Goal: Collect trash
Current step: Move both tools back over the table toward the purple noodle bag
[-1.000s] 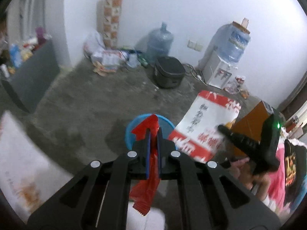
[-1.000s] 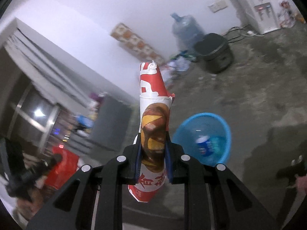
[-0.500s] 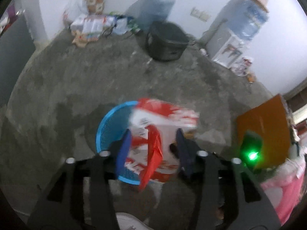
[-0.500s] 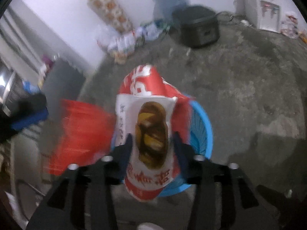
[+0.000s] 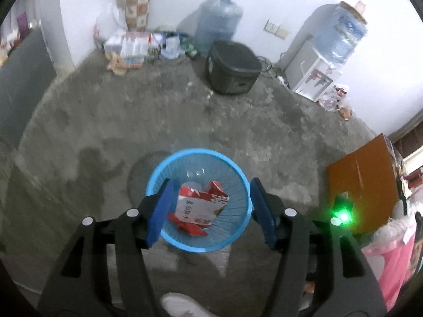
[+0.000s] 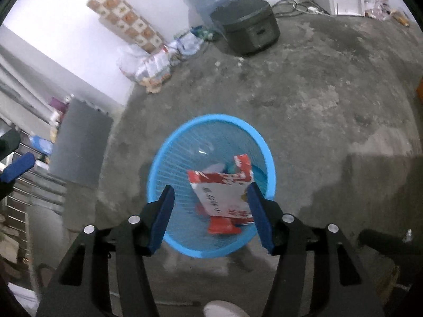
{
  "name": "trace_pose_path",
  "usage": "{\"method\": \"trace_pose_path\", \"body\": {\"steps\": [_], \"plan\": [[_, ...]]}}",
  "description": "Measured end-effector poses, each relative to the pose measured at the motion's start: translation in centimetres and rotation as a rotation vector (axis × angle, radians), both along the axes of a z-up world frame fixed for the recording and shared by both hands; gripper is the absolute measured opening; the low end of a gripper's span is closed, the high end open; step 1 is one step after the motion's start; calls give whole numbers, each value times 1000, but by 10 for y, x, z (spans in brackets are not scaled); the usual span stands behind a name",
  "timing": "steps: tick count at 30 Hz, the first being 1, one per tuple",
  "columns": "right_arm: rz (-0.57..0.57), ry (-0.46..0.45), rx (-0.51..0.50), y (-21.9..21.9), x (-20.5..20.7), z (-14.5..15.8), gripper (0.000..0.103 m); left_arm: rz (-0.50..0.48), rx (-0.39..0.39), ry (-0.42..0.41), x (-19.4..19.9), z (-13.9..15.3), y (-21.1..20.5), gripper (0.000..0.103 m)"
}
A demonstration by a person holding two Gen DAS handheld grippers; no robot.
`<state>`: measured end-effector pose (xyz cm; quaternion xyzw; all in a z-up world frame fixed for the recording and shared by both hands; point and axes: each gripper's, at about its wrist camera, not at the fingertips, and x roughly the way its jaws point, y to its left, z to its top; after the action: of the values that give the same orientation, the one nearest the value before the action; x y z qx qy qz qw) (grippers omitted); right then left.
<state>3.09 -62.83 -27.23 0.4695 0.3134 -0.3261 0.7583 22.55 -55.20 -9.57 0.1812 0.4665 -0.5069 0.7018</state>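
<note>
A blue mesh basket [image 5: 239, 185] stands on the concrete floor; it also shows in the right wrist view [image 6: 169, 145]. Inside lie a red and white snack bag [image 5: 201, 207], also in the right wrist view [image 6: 224, 198], and a red wrapper [image 5: 189, 225], also in the right wrist view [image 6: 220, 225], beneath it. My left gripper [image 5: 210, 208] is open and empty above the basket. My right gripper [image 6: 211, 212] is open and empty above the basket too.
A black rice cooker [image 5: 232, 71], a water jug [image 5: 219, 23] and a water dispenser [image 5: 312, 76] stand by the far wall. A trash pile [image 5: 134, 47] lies in the corner. An orange box [image 5: 364, 182] is at right. A shoe [image 5: 182, 303] is below.
Both grippers opened over the basket. The snack bag and the red wrapper dropped out of them into the basket.
</note>
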Motion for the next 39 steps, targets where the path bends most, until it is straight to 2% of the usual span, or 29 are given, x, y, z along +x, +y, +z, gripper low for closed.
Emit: {"method": "trace_pose_path", "body": {"steps": [4,8,10,11,14,16,18,20,26,30,33,36,39], "plan": [[58,-83,-52,21,-1,53,56,-11,-15,-80,1,68,52,60],[212,-163,-134,61,9,117,56,46,-38,-200,2,153,154,70],[315,-215,-167,87,16,146,56,108,-45,-250,0,184,208,73],[361,-237,-177,98,19,158,56,169,-49,-277,-1,202,250,74],[530,-306,-194,139,32,191,56,331,-59,-326,-11,230,346,76],[641,-344,-192,169,39,211,56,443,-43,-347,-20,236,403,76],[718,-370,-178,192,43,222,56,563,-35,-342,-35,233,469,76],[805,-386,-158,221,47,232,56,648,-35,-316,-49,223,518,76],[1031,-413,-89,307,56,251,56,891,-83,-181,-91,166,639,76],[1224,-452,-28,371,55,258,56,1002,-86,-143,-117,126,691,76],[1377,-462,91,423,67,253,56,1052,-95,-110,-128,100,718,76],[1512,-413,210,483,75,238,54,1058,-99,-78,-132,76,736,67],[1590,-344,219,523,81,228,50,1038,-94,-60,-127,56,741,56]]}}
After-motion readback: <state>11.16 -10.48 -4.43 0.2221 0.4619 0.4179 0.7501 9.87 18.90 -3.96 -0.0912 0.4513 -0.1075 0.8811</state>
